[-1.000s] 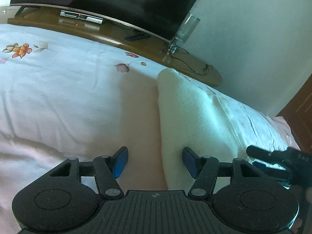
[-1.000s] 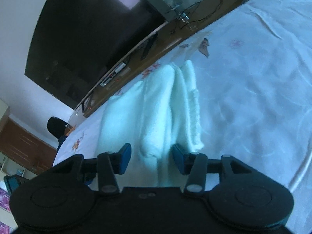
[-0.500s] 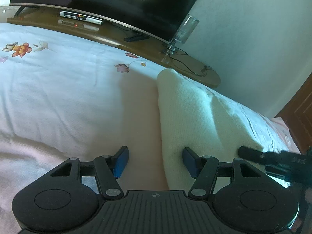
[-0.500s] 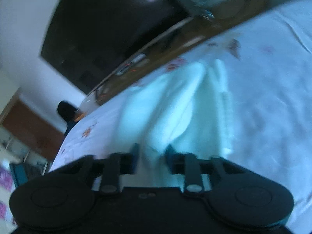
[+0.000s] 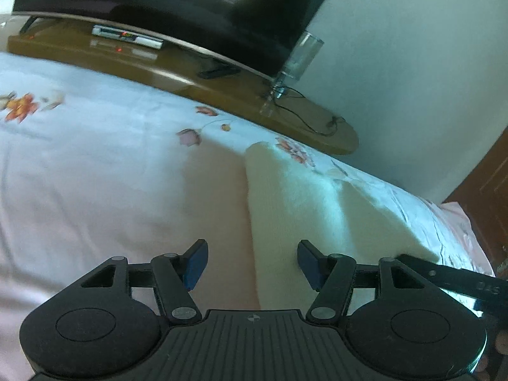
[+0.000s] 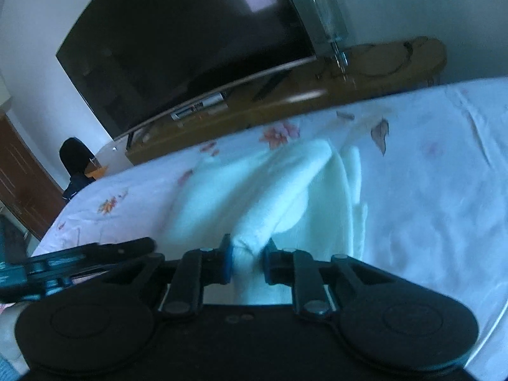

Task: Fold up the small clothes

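A fluffy cream garment [image 6: 254, 197] runs lengthwise toward the TV [image 6: 190, 41] at the frame's top; the right gripper [image 6: 248, 262] is closing, pinching its near fold; the left gripper [image 5: 250, 263] stands spread.

A small, fuzzy cream-white garment [image 6: 279, 190] lies bunched in soft folds on the flowered bedsheet [image 6: 428, 190], its near edge gathered up off it.

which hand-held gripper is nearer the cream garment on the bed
Right. The right hand-held gripper has a bunched fold of the cream garment between its closing jaws. The left hand-held gripper stands open over the garment's left edge, not gripping it.
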Motion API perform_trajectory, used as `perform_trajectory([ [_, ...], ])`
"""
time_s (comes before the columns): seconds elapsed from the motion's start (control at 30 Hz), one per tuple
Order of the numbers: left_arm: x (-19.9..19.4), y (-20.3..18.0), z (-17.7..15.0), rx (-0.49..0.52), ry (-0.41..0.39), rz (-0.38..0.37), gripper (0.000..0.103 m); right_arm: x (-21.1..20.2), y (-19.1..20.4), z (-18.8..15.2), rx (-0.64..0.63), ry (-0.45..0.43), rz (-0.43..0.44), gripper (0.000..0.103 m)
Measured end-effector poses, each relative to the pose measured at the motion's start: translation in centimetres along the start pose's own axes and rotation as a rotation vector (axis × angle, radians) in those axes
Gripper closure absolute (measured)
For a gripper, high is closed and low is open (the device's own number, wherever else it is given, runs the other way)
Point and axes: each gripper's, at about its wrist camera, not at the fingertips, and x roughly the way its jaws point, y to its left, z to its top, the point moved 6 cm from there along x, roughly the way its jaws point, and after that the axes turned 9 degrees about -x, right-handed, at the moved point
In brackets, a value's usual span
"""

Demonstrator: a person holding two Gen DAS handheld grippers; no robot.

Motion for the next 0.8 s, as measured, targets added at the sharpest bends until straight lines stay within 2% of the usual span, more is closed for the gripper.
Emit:
perform_trajectory([
  [0.13,1.3,-0.9,-0.3,0.039,0.031,0.021,0.041,-1.0,-1.1,0.1,-0.004,-0.034,-0.019,0.085],
  [0.23,1.7,-1.0,-0.5,0.029,0.043,0.014,0.041,1.3,-3.0,-2.1,0.066,0.050,-0.051,0.086],
  [0.33,1.8,-0.9,-0.5,0.028,0.043,0.012,0.041,1.0,-3.4,-2.4,0.107,0.013,-0.024,0.086],
  [0.4,1.7,-0.9,-0.4,0.030,0.039,0.015,0.041,0.9,-3.0,-2.0,0.089,0.003,-0.018,0.084],
  [0.5,1.7,-1.0,-0.2,0.031,0.035,0.023,0.041,0.9,-2.7,-1.0,0.058,-0.024,-0.040,0.076],
  [0.57,1.9,-1.4,0.0,0.041,0.036,0.033,0.041,1.4,-3.1,-0.6,0.066,0.000,-0.042,0.086],
  [0.6,1.9,-1.6,0.2,0.046,0.032,0.035,0.041,1.5,-3.1,-0.4,0.057,0.010,-0.039,0.087],
  [0.7,1.8,-2.5,0.4,0.056,0.016,0.012,0.041,-0.6,-2.0,0.2,-0.021,-0.050,-0.043,0.088],
  [0.8,2.6,-3.4,-0.2,0.088,0.040,0.016,0.041,-1.9,-2.6,-0.2,-0.017,-0.086,-0.061,0.088],
])
